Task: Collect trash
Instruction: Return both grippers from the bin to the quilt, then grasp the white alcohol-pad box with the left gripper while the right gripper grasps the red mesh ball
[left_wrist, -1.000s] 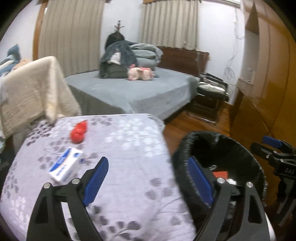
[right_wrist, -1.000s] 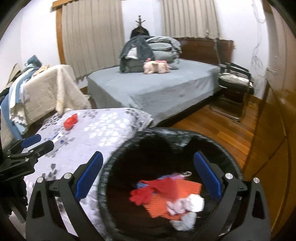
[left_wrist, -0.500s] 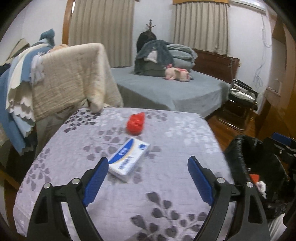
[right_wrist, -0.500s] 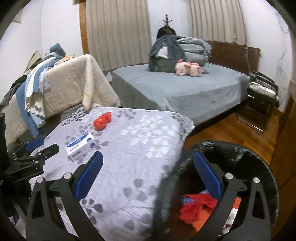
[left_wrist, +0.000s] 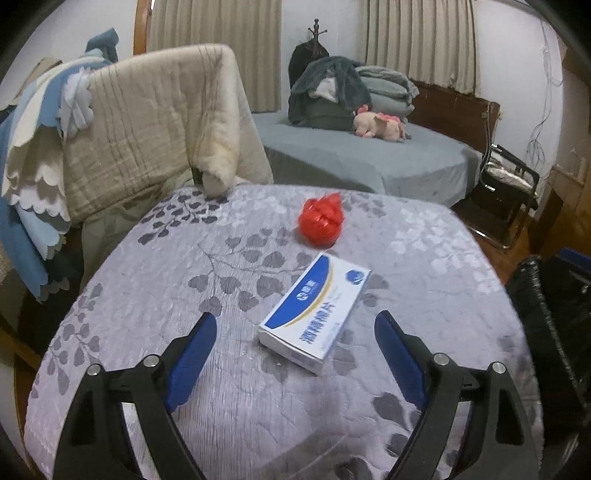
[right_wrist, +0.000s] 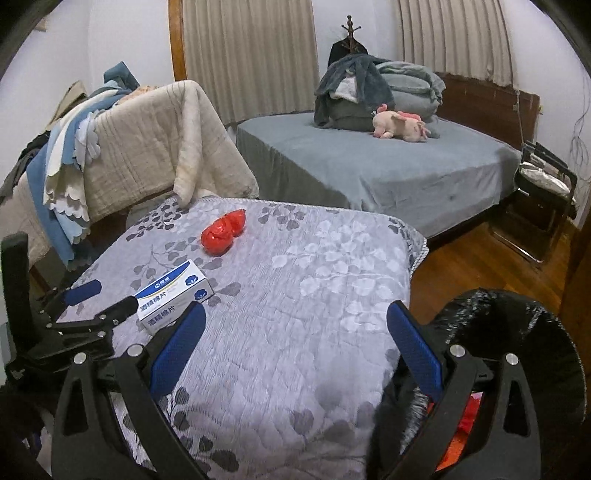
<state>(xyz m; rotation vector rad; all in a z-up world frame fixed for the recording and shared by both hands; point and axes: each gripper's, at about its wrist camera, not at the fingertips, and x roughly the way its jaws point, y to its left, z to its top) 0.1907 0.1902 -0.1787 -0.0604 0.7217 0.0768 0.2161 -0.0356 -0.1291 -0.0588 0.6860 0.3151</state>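
Two spread grippers over a quilted table

The box (left_wrist: 316, 312) lies flat on the table (left_wrist: 424, 240), just ahead of the left gripper (left_wrist: 295, 332), whose jaws gape, empty. A red wrapper (left_wrist: 321, 221) sits beyond the box. The right gripper (right_wrist: 295, 332) is released too, the bin (right_wrist: 517, 332) beside the table.

The quilted table top (left_wrist: 229, 406) lies bare in front and to the right; only the white-and-blue box (left_wrist: 314, 317) and, beyond it, the red wrapper (left_wrist: 321, 221) stand on it, apart. A draped chair (left_wrist: 155, 125) crowds the far-left edge, the black-lined bin (right_wrist: 517, 332) the right one
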